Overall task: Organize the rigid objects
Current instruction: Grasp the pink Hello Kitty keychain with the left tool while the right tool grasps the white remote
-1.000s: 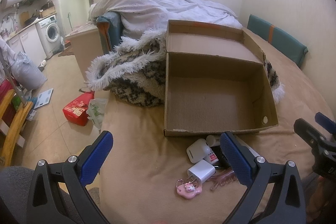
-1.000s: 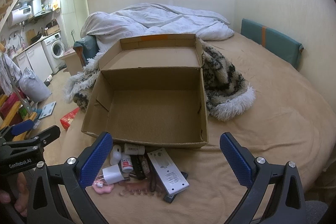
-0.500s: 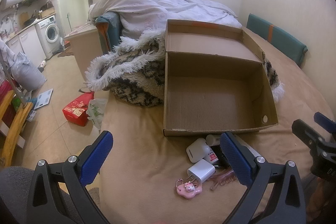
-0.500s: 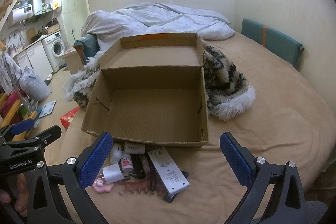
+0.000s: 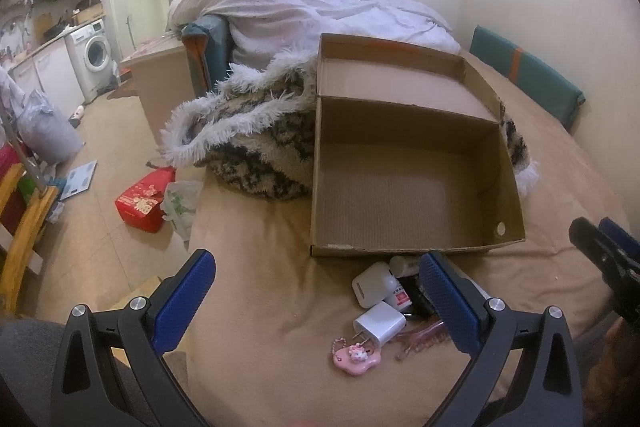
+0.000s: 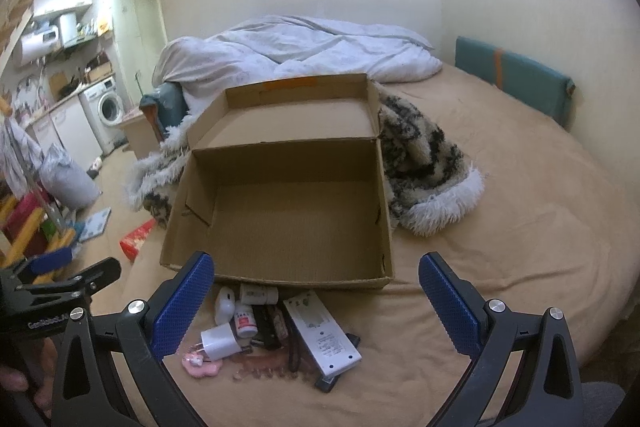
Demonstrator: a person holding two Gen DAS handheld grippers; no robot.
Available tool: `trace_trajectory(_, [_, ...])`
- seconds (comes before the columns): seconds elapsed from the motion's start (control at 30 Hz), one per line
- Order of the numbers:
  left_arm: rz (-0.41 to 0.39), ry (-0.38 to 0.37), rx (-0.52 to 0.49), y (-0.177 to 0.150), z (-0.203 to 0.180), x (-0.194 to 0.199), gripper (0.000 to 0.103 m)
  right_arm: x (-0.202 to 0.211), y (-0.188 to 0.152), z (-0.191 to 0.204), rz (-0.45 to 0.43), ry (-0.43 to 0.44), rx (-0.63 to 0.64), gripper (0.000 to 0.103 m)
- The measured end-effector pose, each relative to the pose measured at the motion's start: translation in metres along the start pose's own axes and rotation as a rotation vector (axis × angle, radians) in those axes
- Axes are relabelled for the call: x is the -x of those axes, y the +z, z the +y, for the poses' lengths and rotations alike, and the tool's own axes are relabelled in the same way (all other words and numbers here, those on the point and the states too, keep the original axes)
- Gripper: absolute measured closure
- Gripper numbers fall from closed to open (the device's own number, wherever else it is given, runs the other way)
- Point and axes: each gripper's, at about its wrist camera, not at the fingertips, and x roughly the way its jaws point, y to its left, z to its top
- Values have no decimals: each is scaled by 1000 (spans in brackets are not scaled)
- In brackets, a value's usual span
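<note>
An empty cardboard box (image 5: 416, 183) (image 6: 288, 211) lies open on the tan bed, its lid folded back. In front of its near wall sits a small heap: a white charger plug (image 5: 379, 323) (image 6: 219, 342), a white earbud case (image 5: 372, 285) (image 6: 224, 305), a small white bottle (image 6: 245, 323), a white remote (image 6: 322, 339), a pink charm (image 5: 355, 357) (image 6: 200, 365) and a pink comb (image 6: 260, 371). My left gripper (image 5: 316, 299) is open, low over the bed left of the heap. My right gripper (image 6: 316, 301) is open above the heap, holding nothing.
A furry black-and-white blanket (image 5: 256, 139) (image 6: 424, 163) bunches behind the box, with a white duvet (image 6: 296, 55) beyond. A teal cushion (image 6: 512, 79) leans on the right wall. Left of the bed's edge, a red bag (image 5: 142, 201) lies on the floor.
Both grippers drifted very slightly; the scene shifted a little in each view. Nothing was picked up or moved.
</note>
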Motion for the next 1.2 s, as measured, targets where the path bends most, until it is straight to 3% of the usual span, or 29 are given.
trace_trajectory(0.2, [46, 12, 0, 13, 0, -7, 1, -15, 3, -12, 83, 21, -55, 0])
trace_trajectory(0.4, [155, 22, -22, 16, -3, -31, 1, -36, 9, -20, 183, 37, -66, 0])
trace_trajectory(0.6, [272, 2, 38, 16, 6, -59, 1, -62, 17, -23, 272, 65, -44, 0])
trace_trajectory(0.7, [393, -34, 155, 4, 18, -84, 1, -84, 12, -31, 346, 77, -93, 0])
trace_trajectory(0.83, [551, -63, 230, -22, 17, -114, 3, -111, -8, -45, 448, 108, -205, 0])
trace_trajectory(1.0, [671, -35, 153, -57, -1, -138, 4, -136, -30, -54, 583, 120, -293, 0])
trace_trajectory(1.1, [727, -32, 147, -76, -7, -148, 12, -138, -32, -53, 590, 112, -269, 0])
trace_trajectory(1.2, [756, -27, 139, -87, -14, -155, 13, -135, -29, -48, 585, 115, -257, 0])
